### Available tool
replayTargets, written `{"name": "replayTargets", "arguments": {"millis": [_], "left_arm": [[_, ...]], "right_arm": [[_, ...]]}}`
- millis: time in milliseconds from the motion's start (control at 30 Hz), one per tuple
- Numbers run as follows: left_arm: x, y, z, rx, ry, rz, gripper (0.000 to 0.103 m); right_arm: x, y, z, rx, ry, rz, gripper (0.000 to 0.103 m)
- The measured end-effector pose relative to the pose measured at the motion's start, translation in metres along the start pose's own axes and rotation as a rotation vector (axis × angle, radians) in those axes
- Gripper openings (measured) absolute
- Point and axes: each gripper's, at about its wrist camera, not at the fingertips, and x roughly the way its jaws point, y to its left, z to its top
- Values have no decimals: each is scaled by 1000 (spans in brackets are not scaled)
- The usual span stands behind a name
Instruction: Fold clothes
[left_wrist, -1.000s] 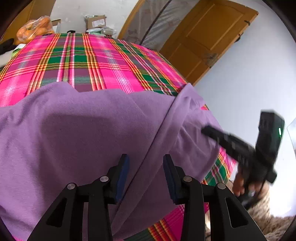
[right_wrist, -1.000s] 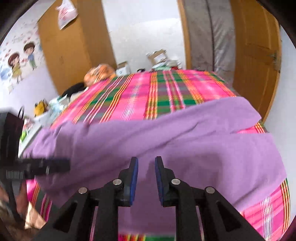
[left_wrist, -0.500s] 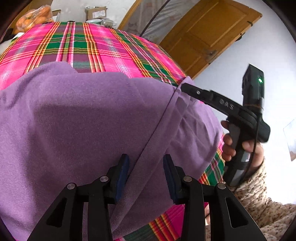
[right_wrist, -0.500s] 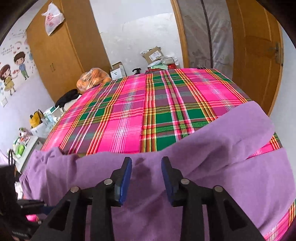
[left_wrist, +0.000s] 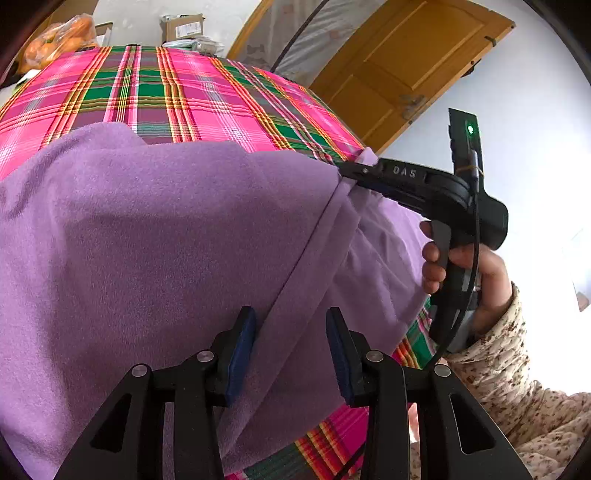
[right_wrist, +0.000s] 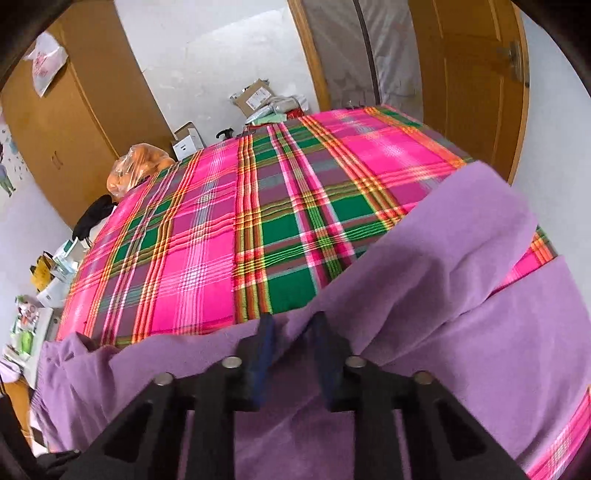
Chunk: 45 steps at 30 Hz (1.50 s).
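Note:
A purple fleece garment (left_wrist: 166, 240) (right_wrist: 461, 295) lies spread over the near part of a pink and green plaid bed cover (left_wrist: 184, 96) (right_wrist: 221, 240). My left gripper (left_wrist: 290, 332) hovers open just above it, and a folded hem ridge runs between its blue pads without being pinched. My right gripper (right_wrist: 293, 332) is at the garment's far edge, its jaws closing with bunched purple cloth between the pads. In the left wrist view the right gripper (left_wrist: 351, 171) nips that corner, and a small tip of cloth pokes out above it.
A hand (left_wrist: 461, 266) in a patterned sleeve holds the right gripper off the bed's right side. An orange bag (right_wrist: 140, 166) and cardboard boxes (right_wrist: 255, 96) sit beyond the bed's far end. A wooden door (left_wrist: 406, 74) stands right, a wardrobe (right_wrist: 74, 129) and clutter (right_wrist: 44, 273) left.
The right gripper swung from the garment's middle to its far edge, widened, then narrowed onto the cloth there. The left gripper has stayed open over the hem ridge.

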Motion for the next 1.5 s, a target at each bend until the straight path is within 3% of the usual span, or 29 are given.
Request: {"name": "replayTargets", "arguments": {"millis": [267,667,1067,1233,1400,1500], "left_arm": [[2,-4,0,3,-9,25,40],[6,-32,-5,138,-36,169,40],[12,-40,-8,188,-32,203,40],[15,-48,-11,221,-33,231,40],[16,-49,-11,218,-28,219,40],[18,-51,-11,226,-22,214,40]], "right_arm": [[-27,-16,-12,46,-83,12,5],[-80,-41,-40,142,-220,88,4],[-61,-63,-70,175,-132,59,4],[-57,-68,-71,180,-133,59,7],[-62,-69,-61,151,-164,31,28],[-58,-67,-49,118,-157,18,29]]}}
